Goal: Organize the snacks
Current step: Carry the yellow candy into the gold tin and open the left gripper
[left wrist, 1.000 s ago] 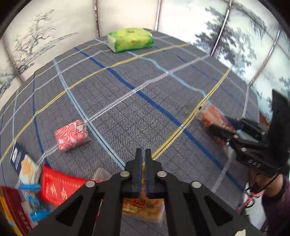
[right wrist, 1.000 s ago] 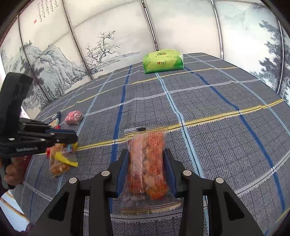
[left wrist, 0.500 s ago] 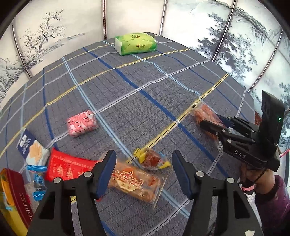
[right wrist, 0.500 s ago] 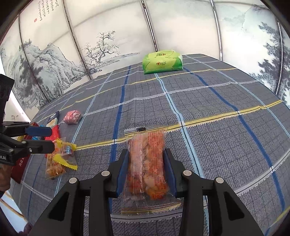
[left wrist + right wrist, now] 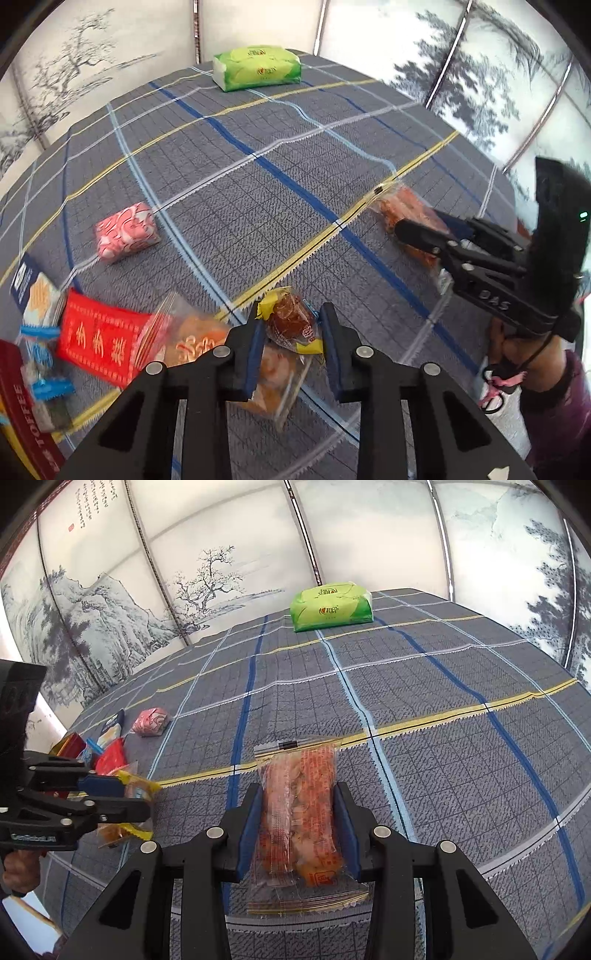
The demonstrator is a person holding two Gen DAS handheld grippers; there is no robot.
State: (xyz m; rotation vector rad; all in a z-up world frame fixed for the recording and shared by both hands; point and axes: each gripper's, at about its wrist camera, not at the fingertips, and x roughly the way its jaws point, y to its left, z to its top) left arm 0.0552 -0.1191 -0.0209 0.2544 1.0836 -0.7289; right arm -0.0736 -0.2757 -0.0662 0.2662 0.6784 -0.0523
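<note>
My left gripper (image 5: 290, 314) points down at the near left of the plaid tablecloth (image 5: 258, 192). Its jaws are closing, and the pads press on a small brown snack with yellow ends (image 5: 291, 325). That snack rests on a clear bag of orange biscuits (image 5: 192, 339). In the right wrist view the left gripper (image 5: 136, 797) shows the yellow wrapper (image 5: 142, 786) between its fingers. My right gripper (image 5: 299, 794) is shut on a clear packet of orange crackers (image 5: 299, 805), low over the cloth. From the left wrist view the right gripper (image 5: 417, 225) holds that packet (image 5: 399, 203) at the right.
A red packet (image 5: 99, 339), a pink packet (image 5: 127, 230), a blue and white packet (image 5: 37, 295) and a red toffee box (image 5: 26, 413) cluster at the left. A green tissue pack (image 5: 258, 68) lies at the far edge. Painted screens surround the table.
The left jaws went from shut to wide open and have now closed around the small brown snack. The right gripper and its packet have not moved.
</note>
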